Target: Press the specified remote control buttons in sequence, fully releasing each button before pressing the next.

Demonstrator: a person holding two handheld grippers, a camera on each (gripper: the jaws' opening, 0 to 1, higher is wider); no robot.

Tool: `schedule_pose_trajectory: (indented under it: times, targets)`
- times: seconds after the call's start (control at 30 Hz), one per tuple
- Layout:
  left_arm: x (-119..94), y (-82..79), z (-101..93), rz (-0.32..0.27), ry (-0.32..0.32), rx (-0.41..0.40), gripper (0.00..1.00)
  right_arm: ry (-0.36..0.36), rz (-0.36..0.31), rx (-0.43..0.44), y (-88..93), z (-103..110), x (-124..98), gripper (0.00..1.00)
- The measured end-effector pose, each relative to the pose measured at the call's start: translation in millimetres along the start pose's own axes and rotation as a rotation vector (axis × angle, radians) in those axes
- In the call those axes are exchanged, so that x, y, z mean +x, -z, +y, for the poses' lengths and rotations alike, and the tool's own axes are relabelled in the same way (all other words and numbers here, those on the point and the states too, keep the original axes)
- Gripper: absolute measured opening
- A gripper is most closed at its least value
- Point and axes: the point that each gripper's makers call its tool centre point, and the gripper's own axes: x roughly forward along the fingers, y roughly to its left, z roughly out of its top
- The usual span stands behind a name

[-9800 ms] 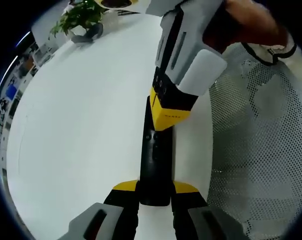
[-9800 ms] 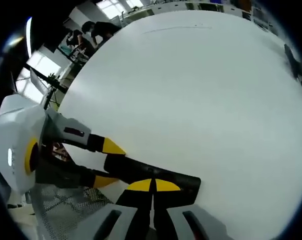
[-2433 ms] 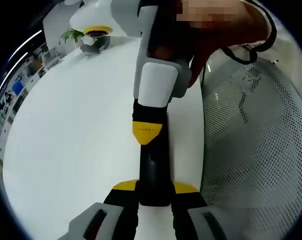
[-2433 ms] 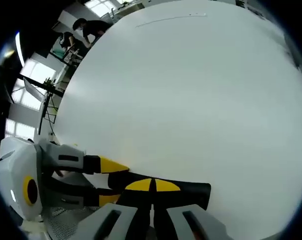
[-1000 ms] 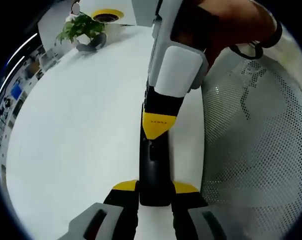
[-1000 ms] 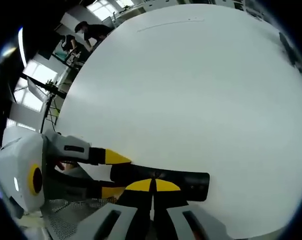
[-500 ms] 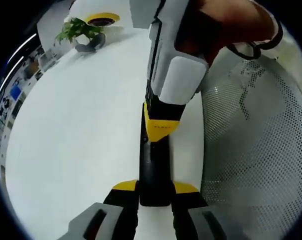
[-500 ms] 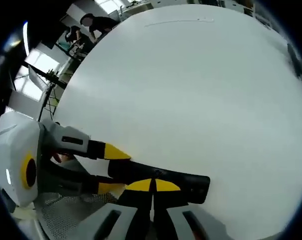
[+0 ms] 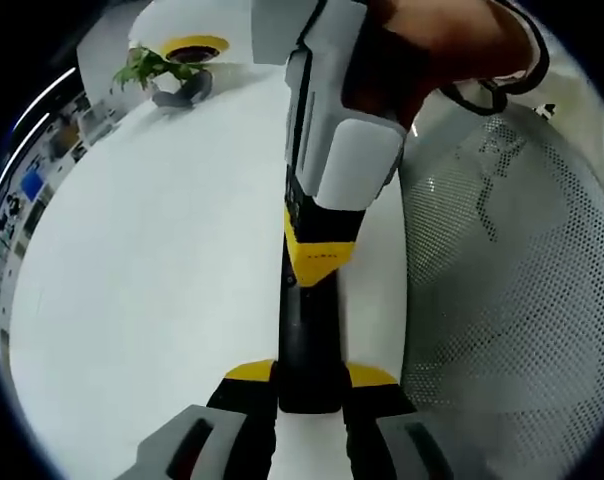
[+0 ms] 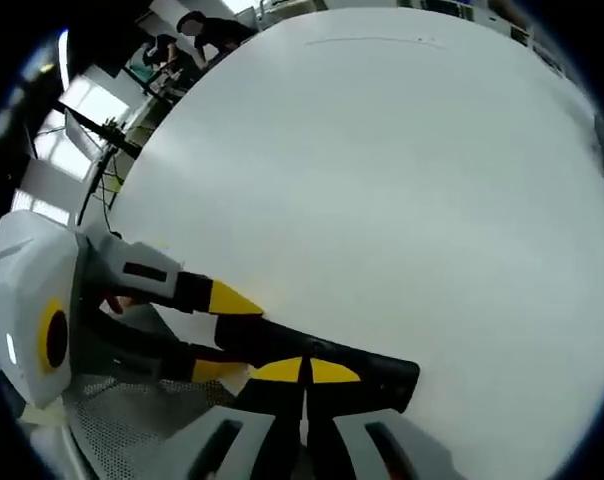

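A black remote control (image 9: pixel 307 335) lies lengthwise over the white table (image 9: pixel 152 250), near its edge. My left gripper (image 9: pixel 309 376) is shut on the remote's near end, one yellow tip on each side. My right gripper (image 9: pixel 320 260) comes down from the top of the left gripper view, held by a hand, with its yellow tips resting on the remote's upper face. In the right gripper view my right gripper (image 10: pixel 304 370) has its tips together on the remote control (image 10: pixel 385 379), with nothing between them. My left gripper (image 10: pixel 223 334) enters that view from the left, clamped on the remote's other end.
A white mesh chair (image 9: pixel 502 300) stands close beside the table edge, and the mesh chair (image 10: pixel 132 430) also appears below the left gripper. A potted plant (image 9: pixel 158 68) stands at the table's far end. People (image 10: pixel 197 35) work in the background beyond the wide table (image 10: pixel 382 180).
The right gripper has kept its tips on the remote, shifting only slightly along its face and tilting a little. The left gripper's hold is unchanged.
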Motion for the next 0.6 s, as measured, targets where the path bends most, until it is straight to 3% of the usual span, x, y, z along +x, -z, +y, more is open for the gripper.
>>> schedule_pose_trajectory:
  times: [0.1,0.33,0.6]
  targets:
    - [0.0,-0.1,-0.3,-0.003,-0.002,-0.006,0.24,0.003,-0.005,0.045,0.0,-1.9,-0.4,0.00]
    - [0.0,0.0,-0.5,0.005,-0.004,-0.006,0.24,-0.044,-0.028,0.047,1.5,-1.1,-2.4,0.00]
    - [-0.8,0.2,0.3,-0.003,-0.001,-0.010,0.24,-0.041,-0.032,0.081,-0.1,-1.0,-2.1,0.00]
